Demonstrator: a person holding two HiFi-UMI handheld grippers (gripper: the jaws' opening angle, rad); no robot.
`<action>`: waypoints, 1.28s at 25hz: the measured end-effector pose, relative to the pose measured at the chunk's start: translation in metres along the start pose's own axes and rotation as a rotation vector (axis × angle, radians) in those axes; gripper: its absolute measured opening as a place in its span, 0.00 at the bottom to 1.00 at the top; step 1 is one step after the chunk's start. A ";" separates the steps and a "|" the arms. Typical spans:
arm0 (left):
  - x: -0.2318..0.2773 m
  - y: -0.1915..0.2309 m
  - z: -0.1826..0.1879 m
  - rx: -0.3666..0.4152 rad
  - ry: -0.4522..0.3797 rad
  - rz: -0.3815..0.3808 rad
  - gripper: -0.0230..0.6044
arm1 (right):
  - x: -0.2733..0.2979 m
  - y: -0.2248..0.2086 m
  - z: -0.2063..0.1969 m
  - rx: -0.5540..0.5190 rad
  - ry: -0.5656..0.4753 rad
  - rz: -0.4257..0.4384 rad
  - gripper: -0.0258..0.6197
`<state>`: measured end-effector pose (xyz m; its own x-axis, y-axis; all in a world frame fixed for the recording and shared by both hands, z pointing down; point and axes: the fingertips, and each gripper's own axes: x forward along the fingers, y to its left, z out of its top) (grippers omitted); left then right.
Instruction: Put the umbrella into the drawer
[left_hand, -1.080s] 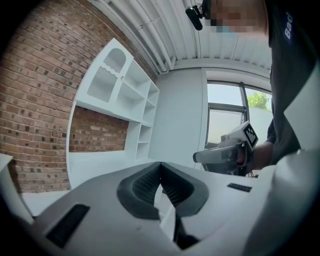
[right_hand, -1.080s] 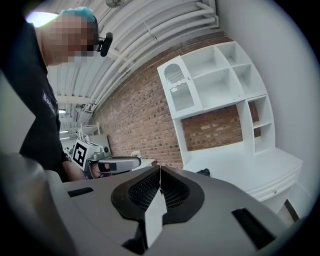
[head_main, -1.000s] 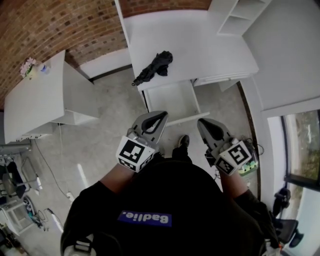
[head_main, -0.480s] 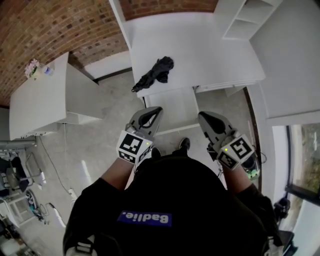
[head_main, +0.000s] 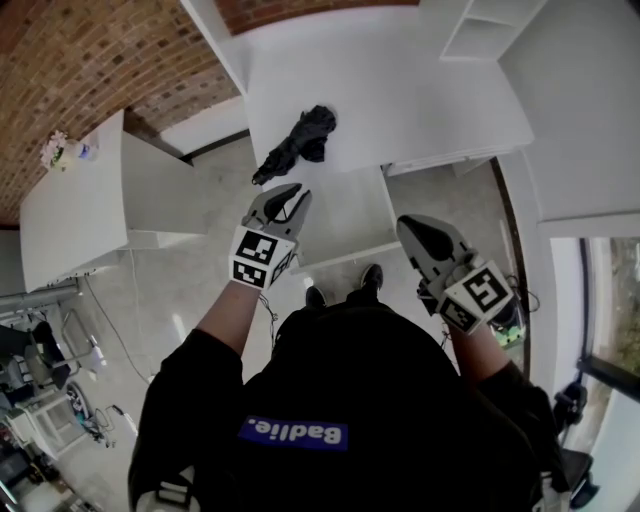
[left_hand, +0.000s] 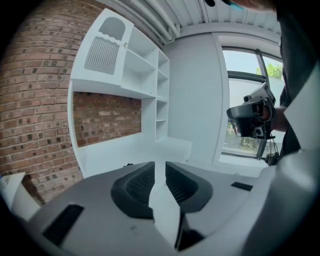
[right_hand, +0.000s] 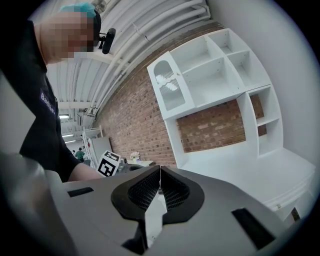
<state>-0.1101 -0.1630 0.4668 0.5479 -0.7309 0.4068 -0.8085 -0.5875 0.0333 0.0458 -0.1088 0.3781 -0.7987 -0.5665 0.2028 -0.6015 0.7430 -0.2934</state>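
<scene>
In the head view the black folded umbrella (head_main: 303, 138) lies on the white desk (head_main: 400, 90), upper middle of the frame, its thin end reaching toward the desk's front left corner. It is not in the drawer (head_main: 350, 215), which stands pulled out just below. The left gripper (head_main: 290, 196) hovers just under the umbrella's thin end, apart from it, while the right gripper (head_main: 410, 228) hangs at the drawer's right side. In the left gripper view the jaws are parting — a narrow gap shows only the white desk beyond, with nothing between the pads. In the right gripper view the jaws are pressed together tip to tip, empty, and white shelves (right_hand: 215, 70) against a brick wall (right_hand: 130, 125) fill the upper right.
</scene>
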 end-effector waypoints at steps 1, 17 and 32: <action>0.006 0.006 -0.004 0.010 0.017 0.005 0.15 | -0.001 -0.003 0.001 0.001 -0.006 -0.006 0.09; 0.108 0.097 -0.064 0.141 0.263 0.079 0.28 | -0.020 -0.046 -0.010 0.039 0.019 -0.097 0.09; 0.182 0.148 -0.141 0.171 0.583 0.070 0.55 | -0.041 -0.073 -0.006 0.016 0.020 -0.180 0.09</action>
<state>-0.1610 -0.3340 0.6748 0.2476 -0.4877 0.8372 -0.7659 -0.6277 -0.1391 0.1226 -0.1376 0.3970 -0.6788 -0.6820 0.2722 -0.7342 0.6249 -0.2652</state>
